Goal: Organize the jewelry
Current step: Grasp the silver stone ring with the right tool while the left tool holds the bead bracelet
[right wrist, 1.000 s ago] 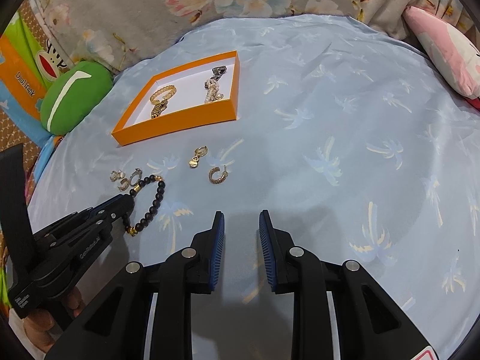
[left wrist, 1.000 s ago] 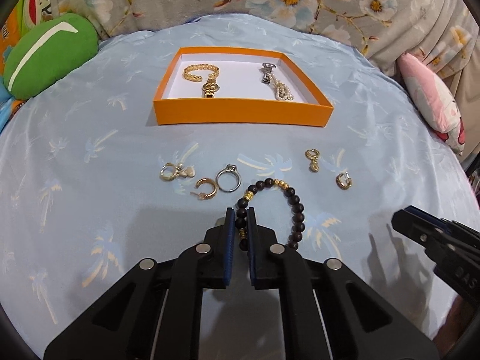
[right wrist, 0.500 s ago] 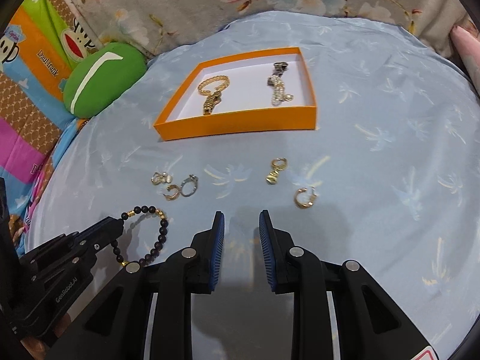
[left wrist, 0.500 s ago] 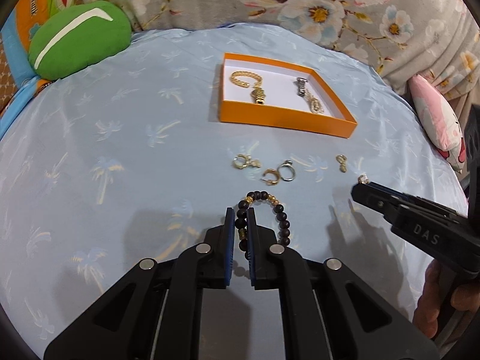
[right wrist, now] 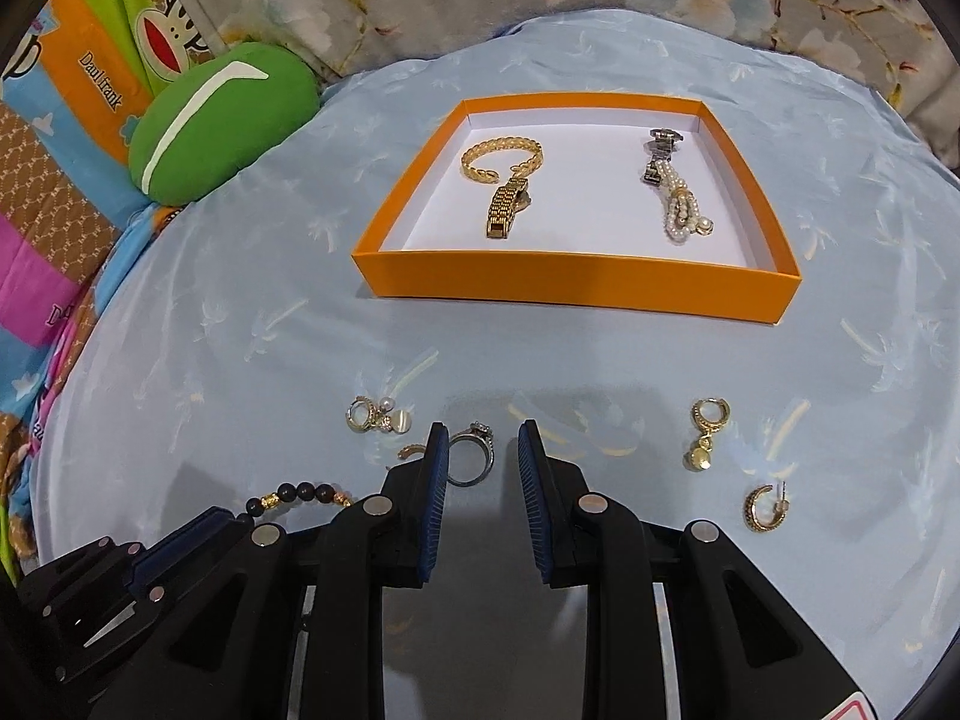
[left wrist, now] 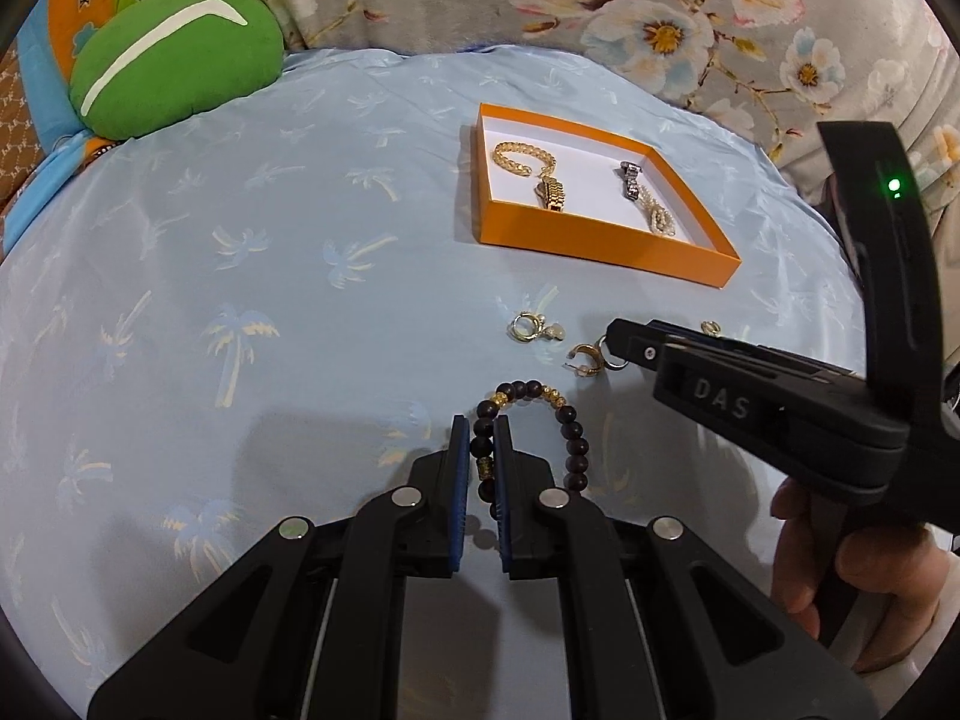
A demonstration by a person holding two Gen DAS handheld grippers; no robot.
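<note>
Right tongs (right wrist: 477, 450) are swinging in over the loose pieces since a second ago, when they hung well to the right of the cluster; now they are standing apart, straddling the silver ring (right wrist: 474, 453), which is lying on the cloth between the pads, nearer the left one. Left tongs (left wrist: 481, 438) are staying clamped on the beaded bracelet (left wrist: 564, 420), its free loop curving just ahead and right of the tips. Judgement: ring pickup is next, bracelet awaiting transfer. Orange box (right wrist: 576, 285) is sitting well ahead of both tongs, already holding a gold bracelet (right wrist: 501, 174) and a pearl bracelet (right wrist: 675, 192). Earrings are scattered either side of the right tongs. Surface: a pale blue palm-print cloth (left wrist: 240, 312); green cushion (left wrist: 174, 66) far left, floral fabric behind.
</note>
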